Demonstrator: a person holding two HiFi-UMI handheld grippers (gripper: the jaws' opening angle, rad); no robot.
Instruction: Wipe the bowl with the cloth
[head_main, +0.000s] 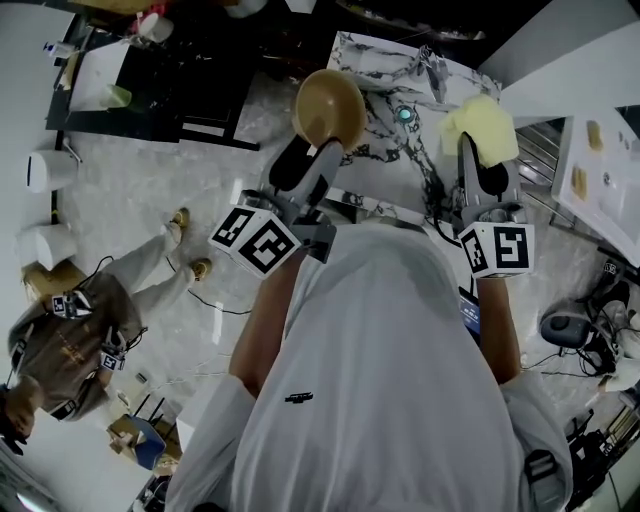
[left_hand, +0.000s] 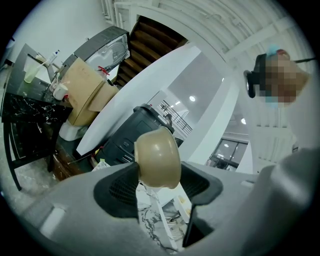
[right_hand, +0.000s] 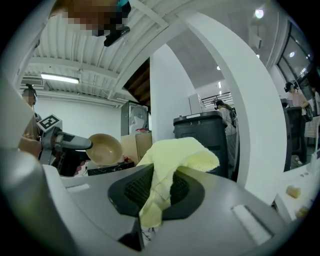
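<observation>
**Bowl (head_main: 330, 105) and cloth (head_main: 482, 128) both held up, apart**

I have the left tongs (left_hand: 157, 181) clamped on the rim of the tan bowl, which I hold in the air with its hollow turned toward my right side. The right tongs (right_hand: 157, 192) are shut on the pale yellow cloth; it bunches out past the tips and a tail hangs down between them. From the head view, both show over the marble surface (head_main: 385, 70).

bowl (head_main: 329, 105): smooth tan, faint sheen
cloth (head_main: 485, 125): pale yellow fabric, soft, finely textured, matt
table top (head_main: 372, 55): white marble pattern, dark veins, smooth
left gripper (left_hand: 157, 181): matt grey plastic body
pads (left_hand: 122, 192): black, ribbed
</observation>
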